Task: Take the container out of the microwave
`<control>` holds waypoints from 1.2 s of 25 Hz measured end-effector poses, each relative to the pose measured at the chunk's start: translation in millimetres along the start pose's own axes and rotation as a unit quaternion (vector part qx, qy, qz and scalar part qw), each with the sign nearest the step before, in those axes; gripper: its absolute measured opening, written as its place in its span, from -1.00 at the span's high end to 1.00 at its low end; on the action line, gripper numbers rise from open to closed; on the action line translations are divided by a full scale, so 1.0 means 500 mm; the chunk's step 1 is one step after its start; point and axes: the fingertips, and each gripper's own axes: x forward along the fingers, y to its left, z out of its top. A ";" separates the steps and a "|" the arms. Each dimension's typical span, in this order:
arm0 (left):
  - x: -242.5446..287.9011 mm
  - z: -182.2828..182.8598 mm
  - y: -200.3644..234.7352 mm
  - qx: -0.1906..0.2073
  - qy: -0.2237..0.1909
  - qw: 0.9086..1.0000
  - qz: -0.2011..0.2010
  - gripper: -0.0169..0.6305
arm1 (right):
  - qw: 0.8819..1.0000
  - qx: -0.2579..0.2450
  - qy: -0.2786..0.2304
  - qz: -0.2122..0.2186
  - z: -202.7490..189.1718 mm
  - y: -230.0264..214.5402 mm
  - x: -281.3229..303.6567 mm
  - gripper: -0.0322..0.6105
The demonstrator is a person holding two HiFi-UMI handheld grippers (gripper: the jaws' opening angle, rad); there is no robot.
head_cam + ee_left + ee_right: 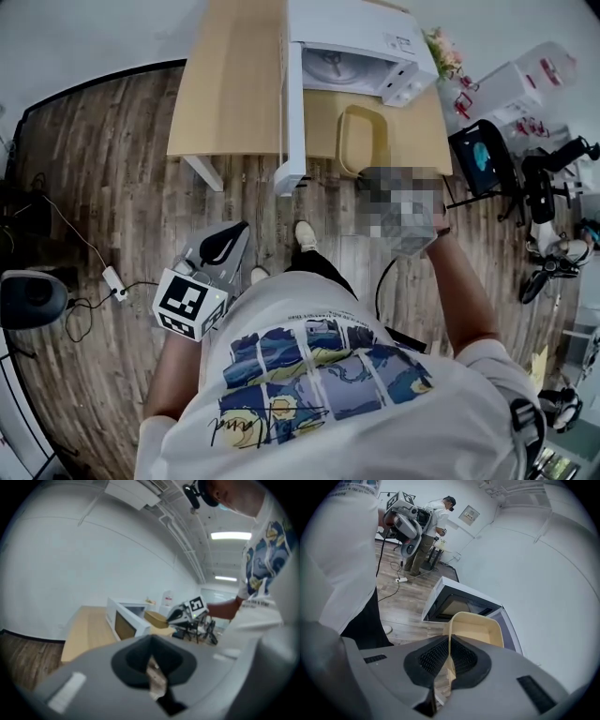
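Right gripper [449,656] has its fingers [433,658] clamped on the near rim of the container [480,630], so the tub runs straight out away from them, long axis pointing at the microwave [459,604]. It's out of the cavity, over the worktop [234,94] just right of the open door [292,112]; can't tell if it's resting or held up. Left gripper [211,272] is pinched closed on nothing, low by the person's side and well apart, so I'd say the right one does the job.

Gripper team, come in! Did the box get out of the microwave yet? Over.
Right gripper shut on container rim. Left gripper shut, empty, held low. Container outside microwave, door open. Nothing in the way.
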 end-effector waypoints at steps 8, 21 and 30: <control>-0.031 -0.041 -0.024 -0.001 0.004 1.000 -0.013 0.92 | 1.000 0.005 -0.001 -0.003 0.034 0.064 -0.065 0.85; -0.067 -0.071 -0.052 0.000 0.002 1.000 -0.021 0.92 | 1.000 0.005 -0.004 -0.008 0.063 0.114 -0.114 0.86; -0.078 -0.076 -0.064 0.001 0.005 1.000 -0.023 0.92 | 1.000 0.006 -0.010 -0.006 0.076 0.125 -0.130 0.86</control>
